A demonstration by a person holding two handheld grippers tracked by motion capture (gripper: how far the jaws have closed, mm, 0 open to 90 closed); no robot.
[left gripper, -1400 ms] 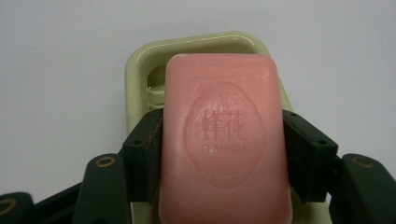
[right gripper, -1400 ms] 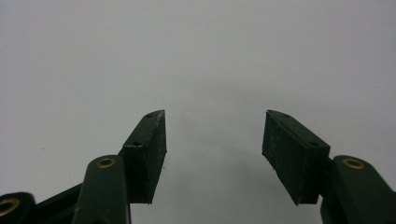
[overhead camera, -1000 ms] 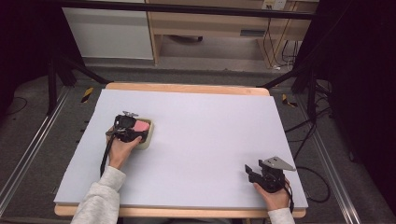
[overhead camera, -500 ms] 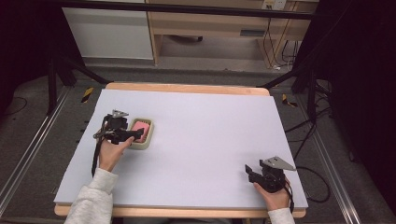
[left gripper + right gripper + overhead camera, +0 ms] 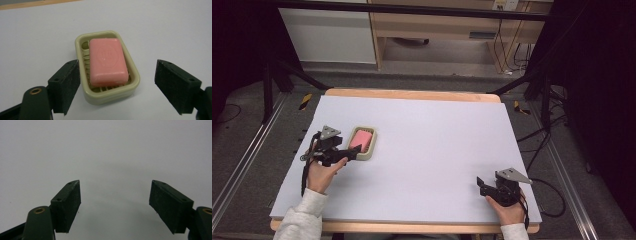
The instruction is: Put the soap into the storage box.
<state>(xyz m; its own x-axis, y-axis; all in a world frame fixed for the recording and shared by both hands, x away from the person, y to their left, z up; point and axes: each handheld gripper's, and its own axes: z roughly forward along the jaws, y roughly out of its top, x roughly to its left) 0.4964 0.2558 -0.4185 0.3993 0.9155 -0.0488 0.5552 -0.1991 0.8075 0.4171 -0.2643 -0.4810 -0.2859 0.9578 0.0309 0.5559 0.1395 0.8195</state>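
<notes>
The pink soap bar (image 5: pixel 108 61) lies flat in the pale green soap dish (image 5: pixel 132 86), which stands on the white worktop (image 5: pixel 437 145) near its left edge, about midway between the far and near edges; the bar sits slightly askew on the dish's ribbed floor, with part of the slots showing beside it at the far left corner of the dish. The left gripper (image 5: pixel 117 87) is just short of the dish with its jaws spread wide and nothing between them but the near end of the dish, one pad (image 5: pixel 66 86) close beside the dish's left wall, the other well clear on the right. If the aim is to take the dish, the jaws should go forward until the pads flank the long walls at their middle, then close evenly so the dish does not twist or skid on the smooth board; if the soap alone is wanted, the pads need to come in above the rim and meet the bar's long sides; soap tends to slip, so a low, square grip seems wiser than a pinch at a corner. In the high view the left hand (image 5: pixel 323 172) holds its gripper low and roughly level, pointing right toward the dish. The right gripper (image 5: pixel 484 186) rests near the worktop's near right corner, jaws likewise wide apart and empty, over bare board.
</notes>
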